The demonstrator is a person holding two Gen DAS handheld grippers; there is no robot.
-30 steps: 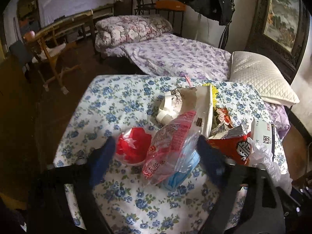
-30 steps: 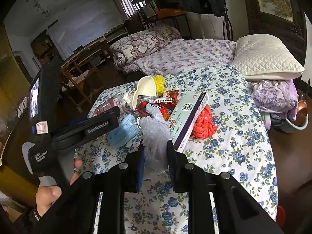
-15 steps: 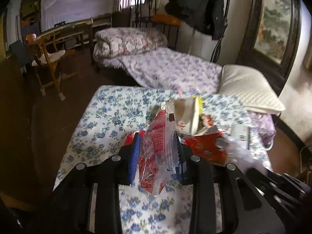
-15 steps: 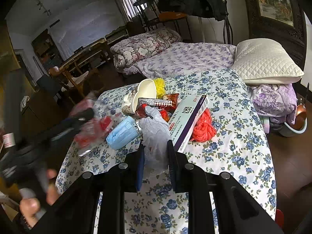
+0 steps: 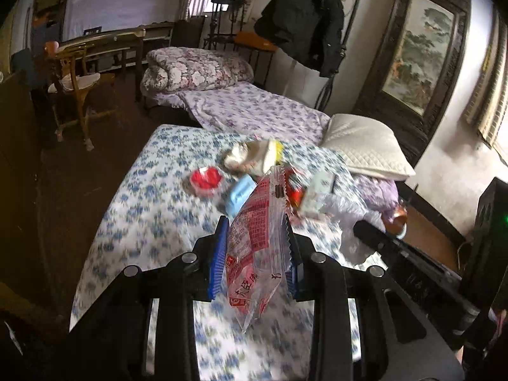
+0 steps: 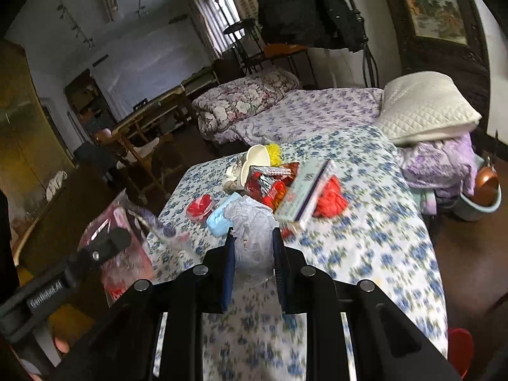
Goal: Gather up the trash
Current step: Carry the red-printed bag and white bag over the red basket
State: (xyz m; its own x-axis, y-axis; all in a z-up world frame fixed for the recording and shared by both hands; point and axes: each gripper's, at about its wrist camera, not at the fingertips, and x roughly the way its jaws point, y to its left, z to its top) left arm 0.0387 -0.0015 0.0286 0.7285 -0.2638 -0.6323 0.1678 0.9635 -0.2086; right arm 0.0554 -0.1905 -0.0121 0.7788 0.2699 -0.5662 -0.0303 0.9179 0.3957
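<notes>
My left gripper [image 5: 255, 225] is shut on a red-and-clear snack wrapper [image 5: 254, 254], which hangs above the flowered tablecloth [image 5: 152, 209]. In the right wrist view my right gripper [image 6: 253, 231] is shut on a crumpled clear plastic bag [image 6: 249, 216] at the near edge of the trash pile. The pile holds a red lid [image 6: 200, 206], a blue face mask [image 6: 219, 217], a tipped paper cup [image 6: 254, 162], red snack packets [image 6: 270, 184], a long box [image 6: 304, 190] and a red net [image 6: 330, 195]. The left gripper and its wrapper [image 6: 123, 260] show blurred at the left.
Behind the table lies a bed with a purple flowered sheet [image 5: 254, 114], a folded quilt [image 5: 197, 71] and a white pillow [image 5: 365, 149]. A wooden chair [image 5: 73, 92] stands at the left. At the right a basin with a copper pot [image 6: 485, 190] sits on the floor.
My left gripper shut on the snack wrapper, then lifted it up and back from the pile. My right gripper, still holding the plastic bag, drew back a little.
</notes>
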